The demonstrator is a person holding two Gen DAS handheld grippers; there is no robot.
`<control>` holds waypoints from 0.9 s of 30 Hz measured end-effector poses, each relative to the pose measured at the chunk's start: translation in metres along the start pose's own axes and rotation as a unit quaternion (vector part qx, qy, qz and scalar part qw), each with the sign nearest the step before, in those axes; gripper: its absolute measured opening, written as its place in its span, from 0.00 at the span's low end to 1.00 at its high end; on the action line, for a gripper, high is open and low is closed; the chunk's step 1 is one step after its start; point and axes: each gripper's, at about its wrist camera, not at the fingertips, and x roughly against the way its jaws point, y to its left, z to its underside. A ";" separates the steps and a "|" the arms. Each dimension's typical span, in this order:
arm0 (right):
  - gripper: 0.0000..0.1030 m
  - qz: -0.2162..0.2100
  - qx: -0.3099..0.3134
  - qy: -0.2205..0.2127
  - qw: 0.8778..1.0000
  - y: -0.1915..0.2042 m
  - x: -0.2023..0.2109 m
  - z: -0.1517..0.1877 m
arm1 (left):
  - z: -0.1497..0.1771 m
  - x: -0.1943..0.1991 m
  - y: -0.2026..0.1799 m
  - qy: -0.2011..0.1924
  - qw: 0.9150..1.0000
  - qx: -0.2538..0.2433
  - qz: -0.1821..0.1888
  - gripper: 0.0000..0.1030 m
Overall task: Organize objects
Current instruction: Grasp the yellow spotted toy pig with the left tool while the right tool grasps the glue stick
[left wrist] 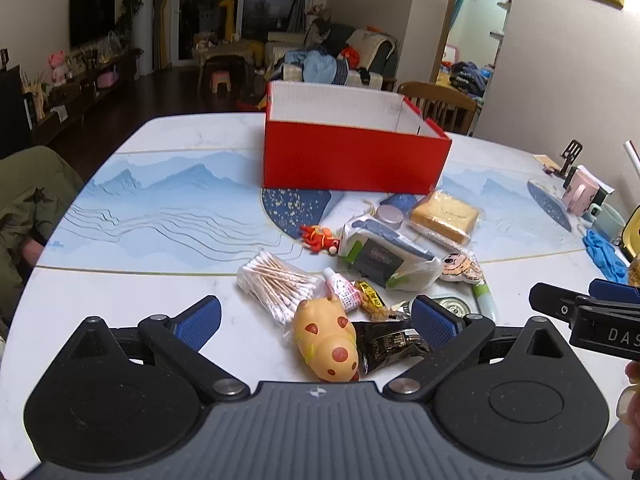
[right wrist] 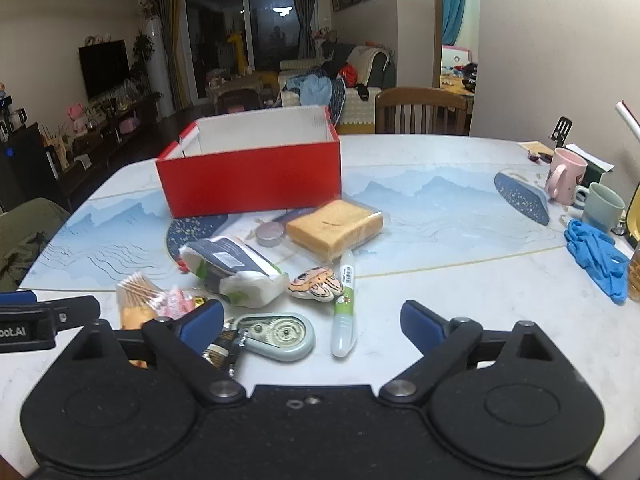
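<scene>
An open red box [left wrist: 352, 160] [right wrist: 252, 180] stands mid-table. In front of it lies a loose heap. My left gripper [left wrist: 316, 320] is open above its near edge, with a yellow spotted pig toy [left wrist: 328, 340] and a black packet [left wrist: 392, 344] lying between its fingers, untouched. Cotton swabs [left wrist: 276, 280], a tissue pack [left wrist: 384, 256] and a wrapped yellow sponge-like block [left wrist: 444, 216] lie farther off. My right gripper [right wrist: 312, 322] is open over a correction tape [right wrist: 276, 336] and a green-and-white tube [right wrist: 346, 304], with nothing between its pads.
Two mugs [right wrist: 568, 176] and blue gloves [right wrist: 596, 256] sit along the table's right side. A wooden chair [right wrist: 420, 112] stands behind the table. Green clothing [left wrist: 28, 208] is at the left edge. A small red toy [left wrist: 320, 238] and a round tin [left wrist: 390, 216] lie near the box.
</scene>
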 end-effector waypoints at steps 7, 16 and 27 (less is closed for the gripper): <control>0.88 0.006 0.013 0.031 0.999 -0.010 -0.034 0.003 | 0.000 -0.027 -0.002 0.026 1.000 0.001 -0.010 0.99; 0.79 0.012 0.011 0.079 0.997 -0.034 -0.081 0.008 | 0.006 -0.061 -0.002 0.065 0.998 -0.003 -0.020 0.98; 0.65 -0.005 0.007 0.125 0.992 -0.043 -0.117 0.009 | 0.008 -0.084 -0.004 0.095 0.995 0.002 -0.011 0.91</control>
